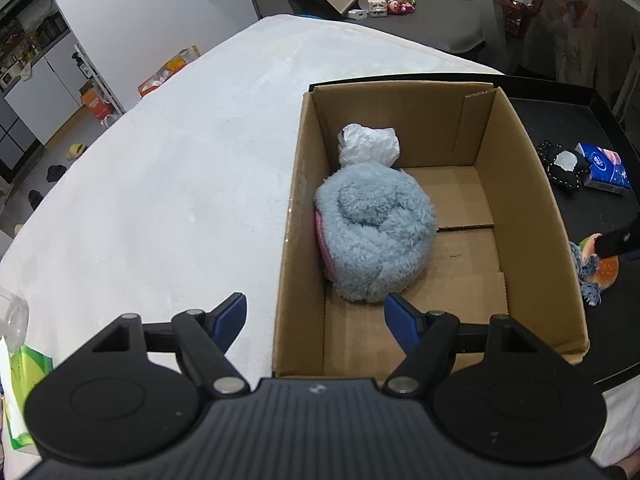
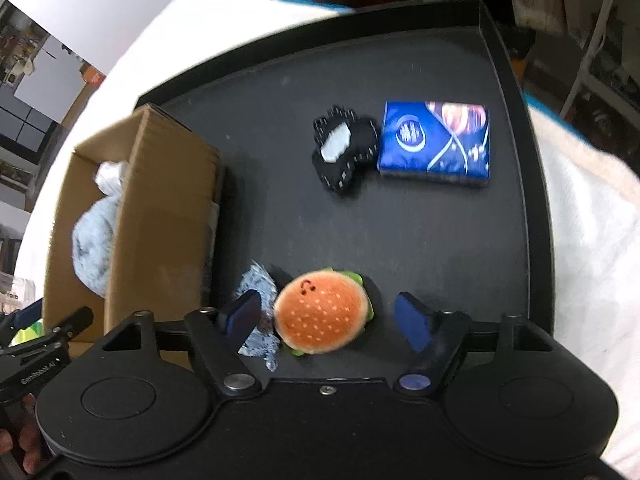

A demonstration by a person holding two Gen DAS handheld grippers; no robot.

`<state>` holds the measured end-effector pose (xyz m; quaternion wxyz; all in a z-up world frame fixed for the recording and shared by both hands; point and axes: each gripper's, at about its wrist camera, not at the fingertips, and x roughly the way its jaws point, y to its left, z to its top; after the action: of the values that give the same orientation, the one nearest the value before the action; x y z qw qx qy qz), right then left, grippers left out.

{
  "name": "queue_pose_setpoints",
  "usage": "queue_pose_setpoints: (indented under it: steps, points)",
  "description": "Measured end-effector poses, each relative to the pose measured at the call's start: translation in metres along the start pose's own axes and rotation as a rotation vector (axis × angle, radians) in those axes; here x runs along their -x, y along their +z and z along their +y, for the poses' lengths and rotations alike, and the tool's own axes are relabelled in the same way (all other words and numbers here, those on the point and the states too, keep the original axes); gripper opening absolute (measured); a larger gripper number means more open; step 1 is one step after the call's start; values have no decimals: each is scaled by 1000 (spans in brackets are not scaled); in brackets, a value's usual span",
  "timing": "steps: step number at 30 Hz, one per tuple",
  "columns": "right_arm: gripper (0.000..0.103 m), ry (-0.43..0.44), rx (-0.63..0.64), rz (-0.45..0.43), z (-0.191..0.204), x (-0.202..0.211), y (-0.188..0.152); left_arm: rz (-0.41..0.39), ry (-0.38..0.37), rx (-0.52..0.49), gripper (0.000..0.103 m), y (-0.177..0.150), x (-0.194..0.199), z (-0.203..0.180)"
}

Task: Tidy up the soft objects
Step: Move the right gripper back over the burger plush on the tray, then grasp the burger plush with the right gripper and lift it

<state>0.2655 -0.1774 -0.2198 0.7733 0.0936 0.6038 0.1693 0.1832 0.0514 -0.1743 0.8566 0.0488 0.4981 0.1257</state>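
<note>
A cardboard box (image 1: 516,184) stands on a black tray, holding a fluffy blue plush (image 1: 376,236) and a white crumpled wad (image 1: 370,146). My left gripper (image 1: 316,320) is open and empty above the box's near left corner. In the right wrist view, a burger plush (image 2: 322,314) lies on the black tray (image 2: 400,220), with a blue frayed cloth (image 2: 256,288) against its left side. My right gripper (image 2: 328,320) is open, with a finger on each side of the burger plush. A black plush (image 2: 344,152) and a blue tissue pack (image 2: 434,144) lie farther back. The box (image 2: 160,216) stands to the left.
A white cloth (image 1: 180,160) covers the table left of the box. A green tissue pack (image 1: 24,376) and a clear bottle (image 1: 12,316) sit at the near left edge. Shelves and clutter stand beyond the table. The burger plush (image 1: 600,264) shows at the right edge, under the right gripper's finger.
</note>
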Motion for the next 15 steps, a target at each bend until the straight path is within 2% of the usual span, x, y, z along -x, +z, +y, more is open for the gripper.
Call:
queue_pose_setpoints:
  steps: [6, 9, 11, 15]
  points:
    - [69, -5, 37, 15, 2, -7, 0, 13, -18, 6, 74, 2, -2, -2]
    - [59, -17, 41, 31, 0, -15, 1, 25, -10, -2, 74, 4, -4, -5]
    - [46, -12, 46, 42, -1, -18, 1, 30, -2, -11, 74, 5, -5, -8]
    - [40, -12, 42, 14, -5, -12, 0, 30, 12, -28, 74, 6, -5, -12]
